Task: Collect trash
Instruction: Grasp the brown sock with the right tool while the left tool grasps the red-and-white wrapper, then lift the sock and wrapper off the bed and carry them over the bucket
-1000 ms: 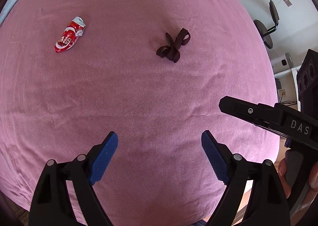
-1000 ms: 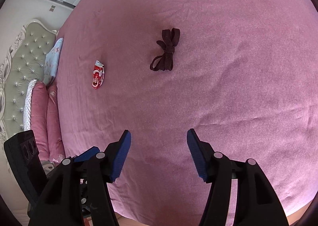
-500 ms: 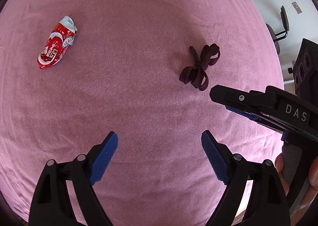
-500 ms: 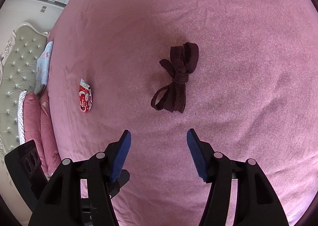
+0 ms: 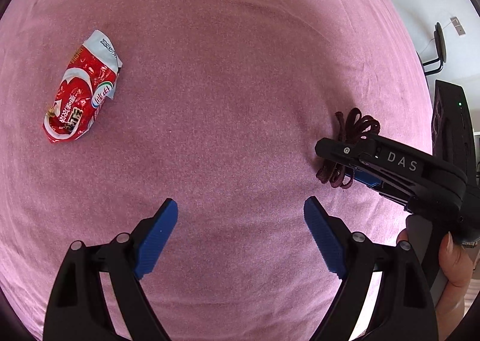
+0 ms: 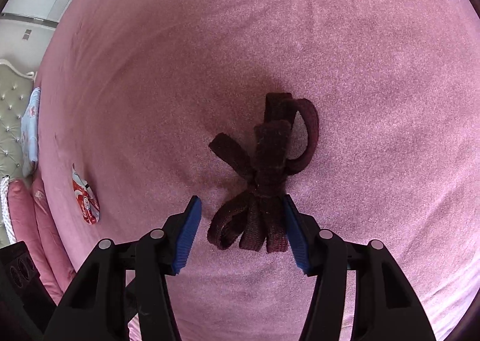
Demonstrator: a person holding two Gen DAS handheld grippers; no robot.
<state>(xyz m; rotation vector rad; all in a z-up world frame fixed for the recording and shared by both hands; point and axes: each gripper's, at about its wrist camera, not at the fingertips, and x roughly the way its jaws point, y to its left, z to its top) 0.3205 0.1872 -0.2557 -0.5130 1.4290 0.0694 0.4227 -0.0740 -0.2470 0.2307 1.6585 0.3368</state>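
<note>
A dark brown knotted fabric strap (image 6: 264,179) lies on the pink bedspread (image 6: 375,55). My right gripper (image 6: 241,230) is open, its blue pads on either side of the strap's lower loops, low over the bed. In the left wrist view the strap (image 5: 354,131) is partly hidden by the right gripper's black finger. A crumpled red and white snack wrapper (image 5: 82,92) lies at the left; it also shows in the right wrist view (image 6: 85,198). My left gripper (image 5: 240,236) is open and empty above bare bedspread (image 5: 225,70).
Pink pillows (image 6: 27,227) and a pale tufted headboard (image 6: 12,119) are at the left. A black office chair (image 5: 436,52) stands on the white floor beyond the bed's right edge.
Both grippers moved closer to the bed. The right gripper advanced until its open jaws straddle the strap. The wrapper looms larger in the left wrist view.
</note>
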